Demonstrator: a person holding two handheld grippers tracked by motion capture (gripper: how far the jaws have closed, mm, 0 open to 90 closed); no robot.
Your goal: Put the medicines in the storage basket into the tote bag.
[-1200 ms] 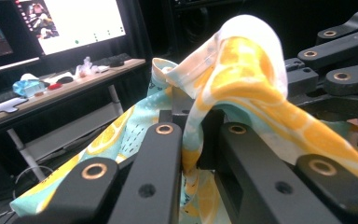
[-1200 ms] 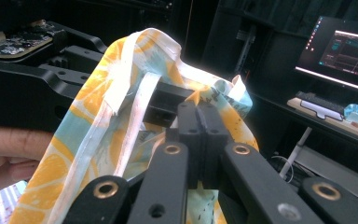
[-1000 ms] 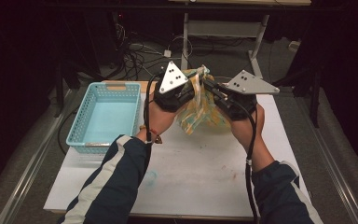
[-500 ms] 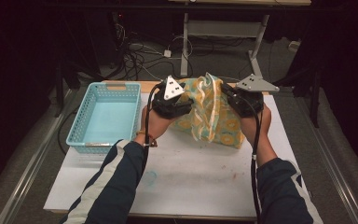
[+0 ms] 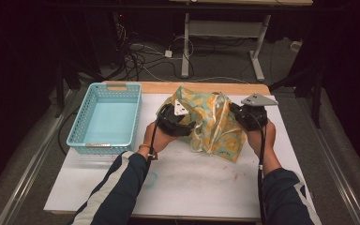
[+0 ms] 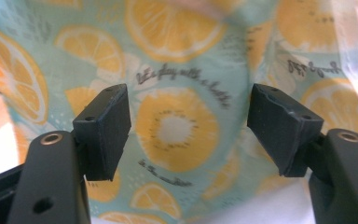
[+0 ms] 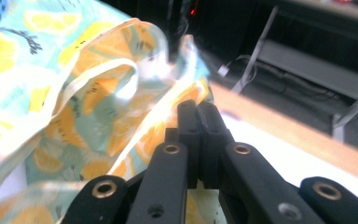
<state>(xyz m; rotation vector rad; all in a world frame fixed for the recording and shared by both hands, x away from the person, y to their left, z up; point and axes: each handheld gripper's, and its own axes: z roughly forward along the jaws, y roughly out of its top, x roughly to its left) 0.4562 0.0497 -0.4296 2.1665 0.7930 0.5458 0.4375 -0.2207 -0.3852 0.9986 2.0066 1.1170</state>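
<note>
High view puts your bench [image 5: 183, 187] under a white sheet, wooden rim showing along its far edge. Your lemon-print bag [image 5: 215, 124] sits crumpled toward the far edge, slightly right of the middle, well apart from the near corners. A light blue basket [image 5: 107, 119] stands at the bench's left edge, near the bag without touching it. Your left tongs [image 6: 189, 133] face the bag's printed cloth; they have just been opening and stand apart, pressing on nothing. Your right tongs [image 7: 198, 140] are together at the bag's right side, cloth bunched against them; whether a fold is pinched I cannot tell.
</note>
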